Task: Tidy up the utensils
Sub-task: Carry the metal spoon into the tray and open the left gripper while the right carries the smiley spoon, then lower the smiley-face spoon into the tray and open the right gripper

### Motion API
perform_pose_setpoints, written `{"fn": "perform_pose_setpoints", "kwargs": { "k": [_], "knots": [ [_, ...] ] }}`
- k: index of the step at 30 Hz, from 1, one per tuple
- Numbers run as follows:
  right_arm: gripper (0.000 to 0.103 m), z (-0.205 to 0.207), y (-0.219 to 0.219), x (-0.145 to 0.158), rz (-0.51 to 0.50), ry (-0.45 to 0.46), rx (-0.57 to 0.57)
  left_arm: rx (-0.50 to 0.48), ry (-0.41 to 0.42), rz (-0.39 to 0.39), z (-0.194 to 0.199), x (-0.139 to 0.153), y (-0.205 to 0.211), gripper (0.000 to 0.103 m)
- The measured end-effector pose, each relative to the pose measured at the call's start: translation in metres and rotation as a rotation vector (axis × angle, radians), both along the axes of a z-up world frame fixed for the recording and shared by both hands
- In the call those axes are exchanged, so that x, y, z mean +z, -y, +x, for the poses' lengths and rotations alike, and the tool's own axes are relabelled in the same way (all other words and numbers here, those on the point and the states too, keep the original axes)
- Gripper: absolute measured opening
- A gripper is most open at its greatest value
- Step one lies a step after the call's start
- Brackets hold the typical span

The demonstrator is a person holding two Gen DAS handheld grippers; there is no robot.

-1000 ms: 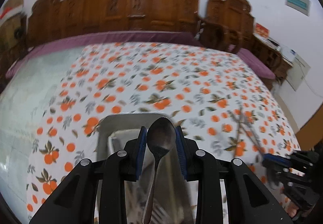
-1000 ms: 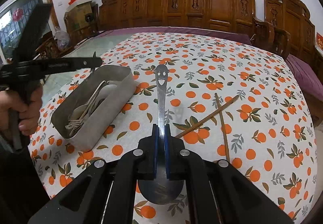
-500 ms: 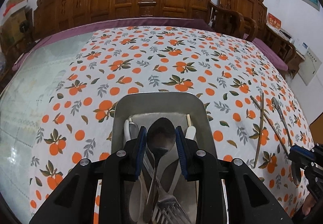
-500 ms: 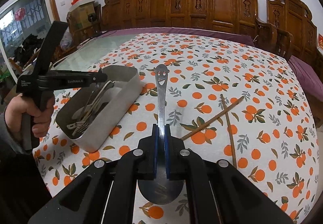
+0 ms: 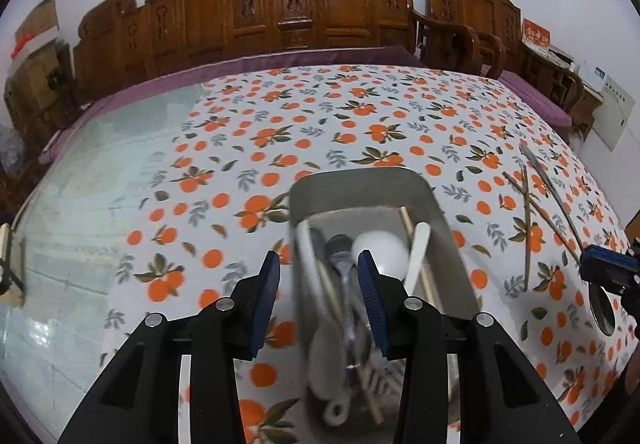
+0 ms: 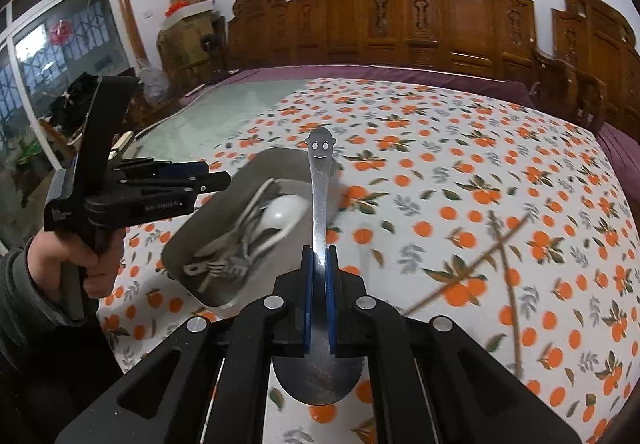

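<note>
Two fingers (image 6: 307, 296) pinch the spoon (image 6: 320, 203) (handle pointing forward).

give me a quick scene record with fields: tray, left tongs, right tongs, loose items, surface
tray: grey rectangular metal tray holding white spoons, metal fork, wooden chopsticks
left tongs: left tongs over the tray's near end, jaws opening, nothing gripped
right tongs: right tongs shut on smiley-handled metal spoon, bowl toward the camera
loose items: two brown wooden chopsticks crossed on the cloth, outside the tray
surface: orange-patterned white tablecloth
</note>
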State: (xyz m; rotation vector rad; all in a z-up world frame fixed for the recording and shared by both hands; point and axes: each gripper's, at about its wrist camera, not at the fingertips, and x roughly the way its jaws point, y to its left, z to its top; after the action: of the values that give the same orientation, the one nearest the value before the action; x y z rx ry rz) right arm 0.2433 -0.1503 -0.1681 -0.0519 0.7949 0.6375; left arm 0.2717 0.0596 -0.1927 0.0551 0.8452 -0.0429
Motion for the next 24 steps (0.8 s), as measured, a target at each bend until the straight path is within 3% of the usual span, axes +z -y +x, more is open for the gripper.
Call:
{"fn": "perform_pose_setpoints", "kwargs": {
  "k": [5, 9, 15, 17, 20, 24],
  "knots": [
    [0.007, 0.004, -0.033, 0.004, -0.005, 0.002, 0.035, 0.031, 0.027, -0.030, -0.008, 0.004, -0.021, 0.049],
    [0.007, 0.011, -0.055, 0.004, 0.005, -0.019, 0.044, 0.047, 0.036, -0.046, -0.009, 0.003, -0.033, 0.050],
    [0.007, 0.021, -0.083, -0.003, -0.002, -0.044, 0.052, 0.070, 0.055, -0.071, -0.013, 0.005, -0.052, 0.067],
    [0.007, 0.024, -0.091, -0.005, -0.004, -0.049, 0.053, 0.079, 0.069, -0.083, -0.015, 0.007, -0.059, 0.079],
    [0.007, 0.029, -0.102, -0.010, -0.003, -0.068, 0.051, 0.090, 0.078, -0.058, -0.017, 0.009, -0.066, 0.089],
    [0.007, 0.039, -0.114, -0.017, 0.002, -0.095, 0.037, 0.112, 0.074, -0.073, -0.016, 0.009, -0.077, 0.092]
  ]
}}
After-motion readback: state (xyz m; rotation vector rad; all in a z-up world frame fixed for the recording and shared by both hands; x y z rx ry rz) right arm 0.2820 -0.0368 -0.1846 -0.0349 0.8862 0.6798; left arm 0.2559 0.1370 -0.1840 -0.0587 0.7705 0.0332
